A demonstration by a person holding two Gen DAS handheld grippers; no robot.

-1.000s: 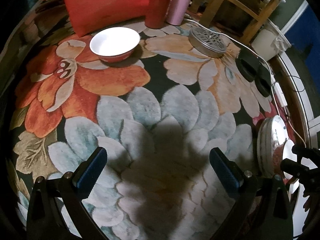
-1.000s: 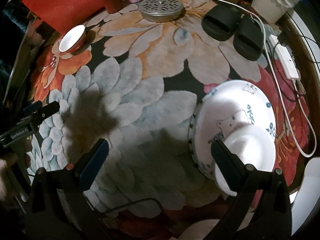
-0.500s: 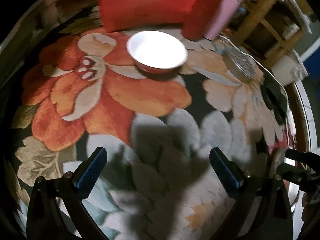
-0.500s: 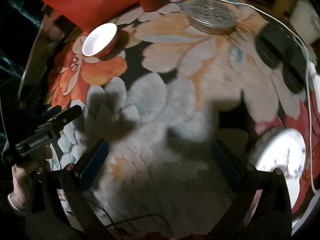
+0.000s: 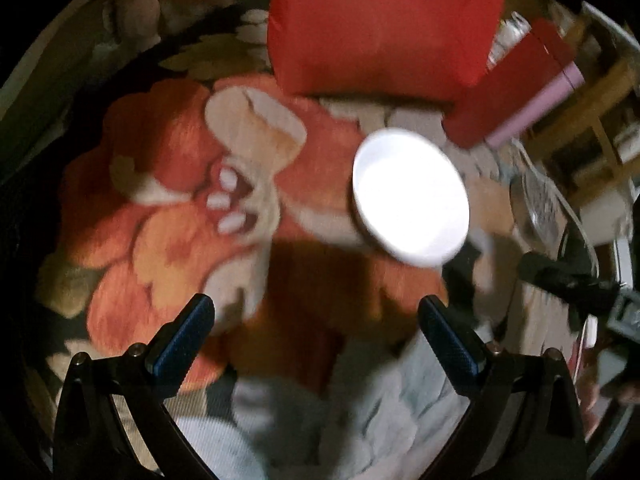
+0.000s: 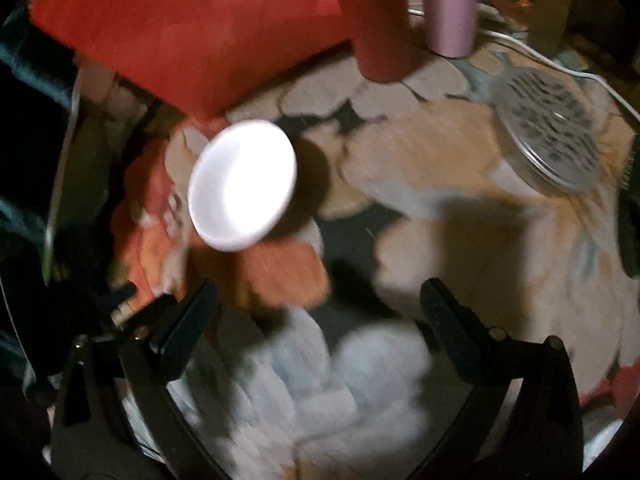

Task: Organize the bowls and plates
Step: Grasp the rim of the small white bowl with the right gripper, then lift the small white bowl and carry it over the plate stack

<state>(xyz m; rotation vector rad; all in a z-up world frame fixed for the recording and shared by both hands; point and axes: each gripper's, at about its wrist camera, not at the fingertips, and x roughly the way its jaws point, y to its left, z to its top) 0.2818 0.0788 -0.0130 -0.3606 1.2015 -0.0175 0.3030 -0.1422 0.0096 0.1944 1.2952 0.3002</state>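
A small bowl, white inside and red outside, sits on the flowered rug. In the left wrist view the bowl [image 5: 411, 197] lies ahead and to the right of my open, empty left gripper [image 5: 316, 320]. In the right wrist view the bowl [image 6: 243, 185] lies ahead and to the left of my open, empty right gripper [image 6: 320, 304]. Both views are blurred by motion. The right gripper's tip [image 5: 568, 280] shows at the right edge of the left wrist view. The plate stack is out of view.
A red cushion [image 5: 380, 24] lies just behind the bowl. A red tumbler [image 6: 380, 20] and a pink tumbler [image 6: 452, 4] stand behind it. A round metal grille disc [image 6: 548, 136] and a white cable [image 6: 540, 60] lie at the right.
Both grippers have moved forward and toward the bowl, which now looks much larger and closer. The plate stack has left the right wrist view. Both stay open.
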